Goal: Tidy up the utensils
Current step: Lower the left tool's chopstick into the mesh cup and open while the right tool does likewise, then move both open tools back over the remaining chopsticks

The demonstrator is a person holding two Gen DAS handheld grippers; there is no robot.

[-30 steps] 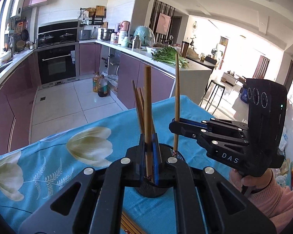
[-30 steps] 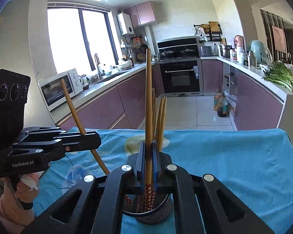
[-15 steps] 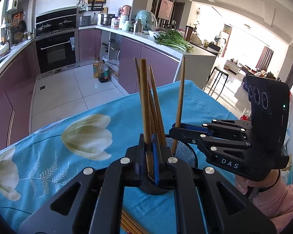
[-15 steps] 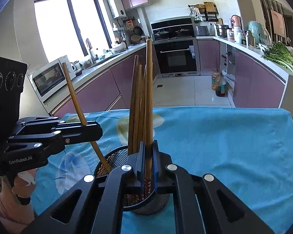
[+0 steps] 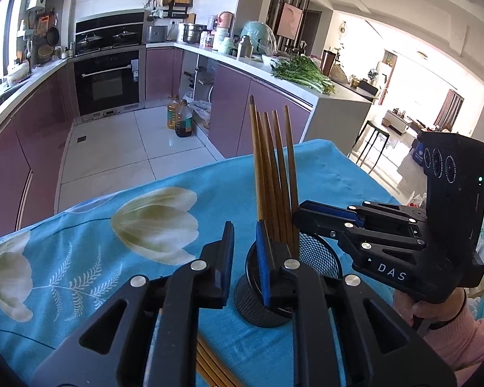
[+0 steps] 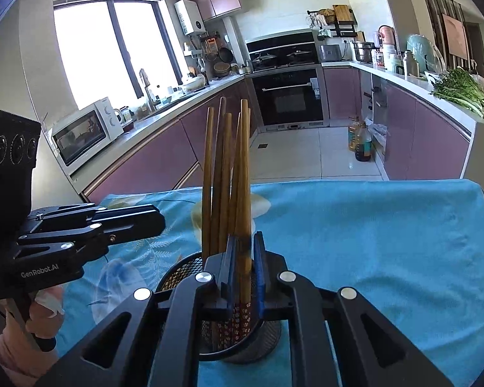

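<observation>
A black mesh holder point(image 5: 319, 254) stands on the blue cloth with several wooden chopsticks point(image 5: 274, 174) upright in it. My left gripper point(image 5: 245, 258) is open and empty, its jaws apart at the holder's left side. My right gripper point(image 6: 244, 269) is open just above the holder point(image 6: 177, 274), its jaws loosely either side of one chopstick point(image 6: 244, 193) that stands in the holder. The right gripper also shows in the left wrist view point(image 5: 309, 214), beside the chopsticks. More chopsticks point(image 5: 214, 367) lie on the cloth under the left gripper.
The table wears a blue cloth point(image 6: 371, 225) with white flower prints point(image 5: 155, 222). Its far edge drops to the kitchen floor. Purple cabinets, an oven and a microwave point(image 6: 84, 132) lie beyond.
Both grippers have opened and let their chopsticks drop into the holder. The left gripper has shifted a little left of the holder.
</observation>
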